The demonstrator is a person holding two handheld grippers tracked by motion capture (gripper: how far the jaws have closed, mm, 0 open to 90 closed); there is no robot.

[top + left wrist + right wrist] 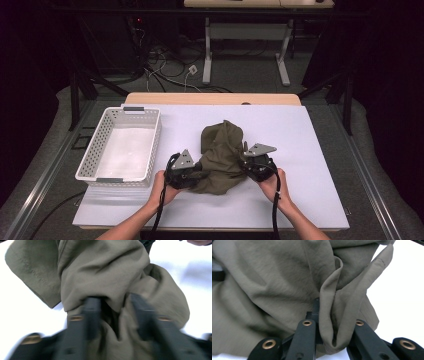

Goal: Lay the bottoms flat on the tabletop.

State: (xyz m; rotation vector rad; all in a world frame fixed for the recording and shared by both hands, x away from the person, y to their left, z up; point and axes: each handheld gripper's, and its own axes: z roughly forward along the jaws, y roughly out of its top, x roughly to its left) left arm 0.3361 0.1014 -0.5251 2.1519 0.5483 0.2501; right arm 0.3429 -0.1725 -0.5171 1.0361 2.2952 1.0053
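The crumpled olive-green cloth garment (220,155) lies mid-tabletop (310,150), right of the white perforated plastic basket (120,145). Left gripper (192,172) straddles cloth, jaws parted; right gripper (250,162) pinches a fold. Best to grip firmly at both edges — then lift evenly.

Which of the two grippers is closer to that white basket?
The left. The left gripper sits just beside the white basket's near right corner; the right gripper is beyond the olive cloth, farther away.

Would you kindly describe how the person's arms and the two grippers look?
The forearms are bare, no sleeves showing. The left gripper and right gripper are black, each topped by a grey three-cornered plate and trailing a black cable. Their black jaws carry brass-coloured rivets.
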